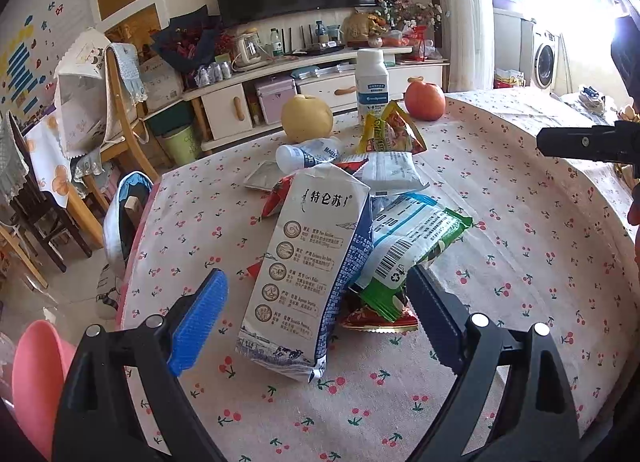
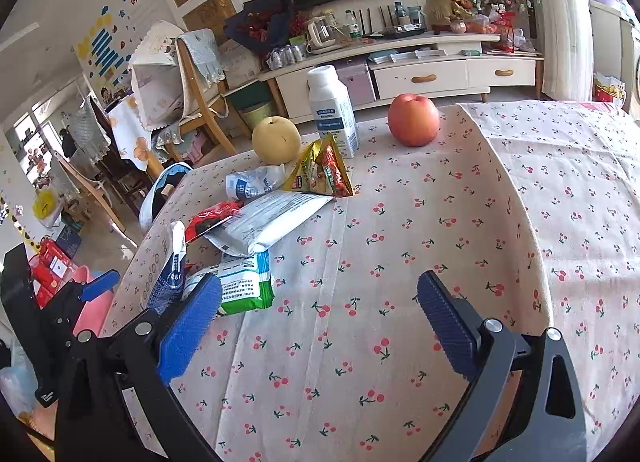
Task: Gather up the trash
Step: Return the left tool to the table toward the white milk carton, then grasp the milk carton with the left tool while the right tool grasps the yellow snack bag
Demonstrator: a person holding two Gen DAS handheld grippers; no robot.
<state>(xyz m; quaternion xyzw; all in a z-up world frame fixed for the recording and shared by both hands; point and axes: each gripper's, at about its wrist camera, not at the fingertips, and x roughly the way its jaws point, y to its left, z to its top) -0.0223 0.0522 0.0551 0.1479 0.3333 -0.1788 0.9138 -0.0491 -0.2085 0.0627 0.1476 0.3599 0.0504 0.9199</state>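
Cherry-print cloth [image 1: 520, 262] lay bare from three to six o'clock, giving room. The left gripper [image 1: 316, 294] stood released astride the flattened milk carton [image 1: 304, 262], which leaned on the wrapper pile [image 1: 408, 238]; clamping might scatter wrappers off the nine o'clock edge, possibly missing the pink bin [image 1: 36, 374]. The right gripper [image 2: 320, 302] hung released, holding nothing.
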